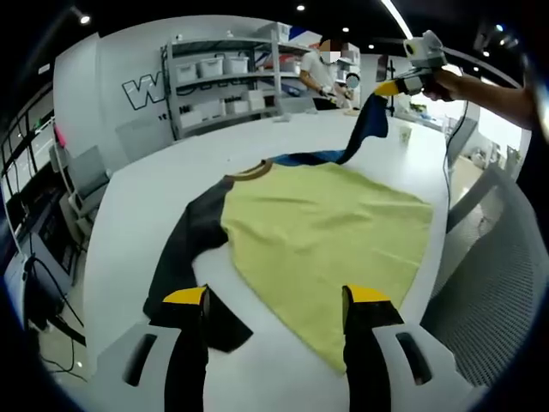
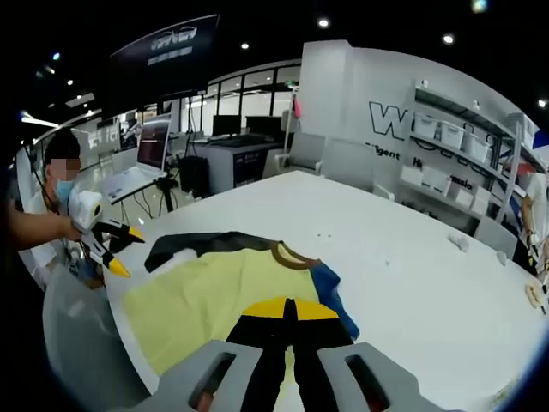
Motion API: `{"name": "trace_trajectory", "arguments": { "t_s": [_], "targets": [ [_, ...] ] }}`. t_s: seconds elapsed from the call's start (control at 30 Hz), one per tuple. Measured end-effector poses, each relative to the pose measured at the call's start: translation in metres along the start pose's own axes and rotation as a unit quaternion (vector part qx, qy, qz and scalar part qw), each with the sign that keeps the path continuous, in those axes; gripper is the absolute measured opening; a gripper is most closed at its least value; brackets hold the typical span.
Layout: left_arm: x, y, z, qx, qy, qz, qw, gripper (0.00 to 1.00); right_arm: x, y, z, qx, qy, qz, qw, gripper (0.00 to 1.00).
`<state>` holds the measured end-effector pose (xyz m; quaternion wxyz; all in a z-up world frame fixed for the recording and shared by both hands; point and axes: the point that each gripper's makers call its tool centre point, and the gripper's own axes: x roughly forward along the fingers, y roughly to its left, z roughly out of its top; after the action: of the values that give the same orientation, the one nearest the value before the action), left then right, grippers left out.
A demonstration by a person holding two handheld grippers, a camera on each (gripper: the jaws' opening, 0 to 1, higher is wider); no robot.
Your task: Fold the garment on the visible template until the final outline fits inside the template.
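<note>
a white table (image 1: 146, 215) stands in a bright room with shelving (image 1: 223, 81). on it lies a yellow garment (image 1: 334, 236) with dark sleeves. the left gripper (image 1: 279, 300) hovers wide open near its hem; the right gripper (image 2: 290, 311) is clamped on the blue sleeve (image 1: 371, 120), lifting it.

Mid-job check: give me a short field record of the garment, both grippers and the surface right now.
garment: yellow-green T-shirt with a brown collar, one black sleeve and one blue sleeve, body lying flat
surface: white table; no template outline discernible
right gripper: raised above the table's far side, shut on the blue sleeve, lifting it
left gripper: open, jaws over the shirt's near hem and the black sleeve, holding nothing
fold state: not yet folded
background: shelving with white bins
</note>
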<state>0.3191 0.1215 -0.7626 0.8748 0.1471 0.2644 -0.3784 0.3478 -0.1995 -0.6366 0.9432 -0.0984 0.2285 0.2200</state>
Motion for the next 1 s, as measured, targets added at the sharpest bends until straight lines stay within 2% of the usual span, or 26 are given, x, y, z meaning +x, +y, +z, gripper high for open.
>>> {"name": "trace_trajectory", "arguments": {
  "t_s": [0.5, 1.0],
  "targets": [
    [-0.001, -0.005, -0.004, -0.002, 0.002, -0.004, 1.0, 0.62, 0.0, -0.005, 0.035, -0.014, -0.031, 0.0, 0.9994, 0.0],
    [0.001, -0.006, -0.003, -0.002, 0.0, -0.009, 1.0, 0.63, 0.011, -0.006, 0.071, -0.029, -0.054, 0.012, 0.9981, 0.0]
  ]
}}
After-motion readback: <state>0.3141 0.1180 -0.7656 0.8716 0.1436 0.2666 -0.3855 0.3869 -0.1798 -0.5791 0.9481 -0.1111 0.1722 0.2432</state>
